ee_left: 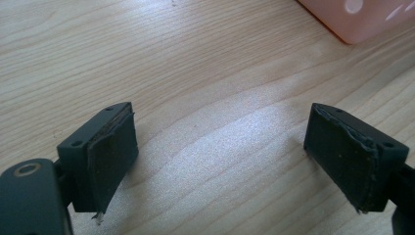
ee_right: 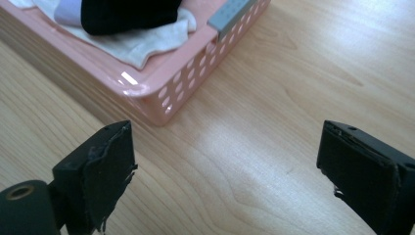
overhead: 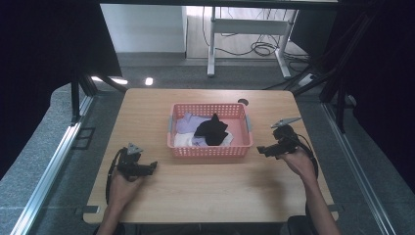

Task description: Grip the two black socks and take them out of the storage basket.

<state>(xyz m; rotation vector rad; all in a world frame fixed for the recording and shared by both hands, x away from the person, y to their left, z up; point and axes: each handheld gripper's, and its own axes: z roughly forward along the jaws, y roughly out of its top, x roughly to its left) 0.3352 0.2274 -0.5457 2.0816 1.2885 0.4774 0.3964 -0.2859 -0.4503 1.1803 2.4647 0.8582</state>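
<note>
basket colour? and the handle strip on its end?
Basket is pink; handle strip is grey. Right gripper view shows both best.

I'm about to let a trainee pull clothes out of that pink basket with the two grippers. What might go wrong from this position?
1. The black garment lies on top of the lilac cloth and white cloth; grabbing it may drag those along.
2. The basket is light-looking plastic; a pull could slide or tip it.
3. The right gripper sits close to the basket's corner, so its open jaws might knock the wall.
</note>
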